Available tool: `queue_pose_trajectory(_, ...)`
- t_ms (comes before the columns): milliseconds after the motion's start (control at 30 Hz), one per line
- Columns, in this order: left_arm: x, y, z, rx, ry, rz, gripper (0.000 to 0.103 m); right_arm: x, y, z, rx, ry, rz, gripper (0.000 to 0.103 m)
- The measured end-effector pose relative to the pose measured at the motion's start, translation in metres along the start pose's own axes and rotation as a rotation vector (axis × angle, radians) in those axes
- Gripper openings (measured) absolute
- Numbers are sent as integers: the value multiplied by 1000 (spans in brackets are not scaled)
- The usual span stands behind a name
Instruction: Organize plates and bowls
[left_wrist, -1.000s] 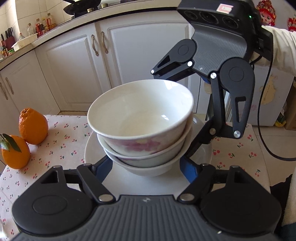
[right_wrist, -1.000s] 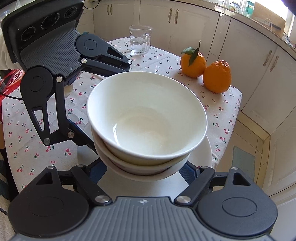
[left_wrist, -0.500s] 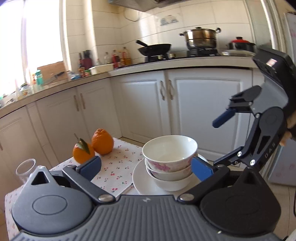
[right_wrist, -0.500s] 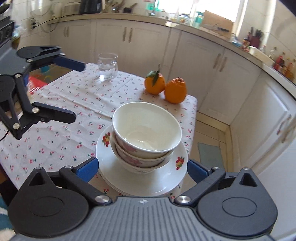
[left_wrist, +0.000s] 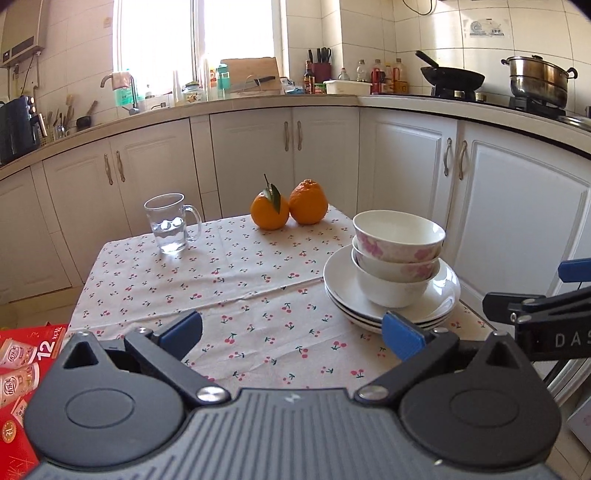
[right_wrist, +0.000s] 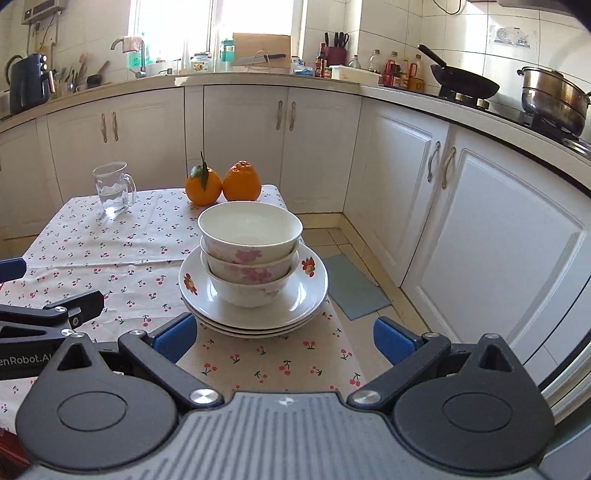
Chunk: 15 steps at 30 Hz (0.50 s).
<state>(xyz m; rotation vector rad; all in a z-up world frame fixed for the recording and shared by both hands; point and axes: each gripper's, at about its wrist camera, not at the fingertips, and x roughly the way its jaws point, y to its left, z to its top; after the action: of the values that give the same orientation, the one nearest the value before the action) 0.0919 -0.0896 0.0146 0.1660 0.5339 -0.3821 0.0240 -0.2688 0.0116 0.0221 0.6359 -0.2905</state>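
At the counter's (right_wrist: 110, 258) right edge, your stacked bowls (right_wrist: 250, 254) sat on plates (right_wrist: 255, 295). Both tools, left (left_wrist: 291, 332) and right (right_wrist: 284, 334), were released and empty; a careless nudge could have tipped the stack off.

Both grippers have let go of the plate stack (right_wrist: 255, 314) and drawn back from it. Left gripper (left_wrist: 291, 330) and right gripper (right_wrist: 282, 338) now stand spread wide, empty; the stacked bowls (right_wrist: 249, 254) lie beyond the fingertips.
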Motion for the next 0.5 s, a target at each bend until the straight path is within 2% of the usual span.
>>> queue_pose_trajectory(167, -13, -3, -2, -6, -20, 34, 103, -10, 4, -3, 7, -21, 5, 103)
queue_pose_trajectory(500, -15, -5, -3, -22, -8, 54, 103, -15, 7, -2, 16, -38, -11, 103)
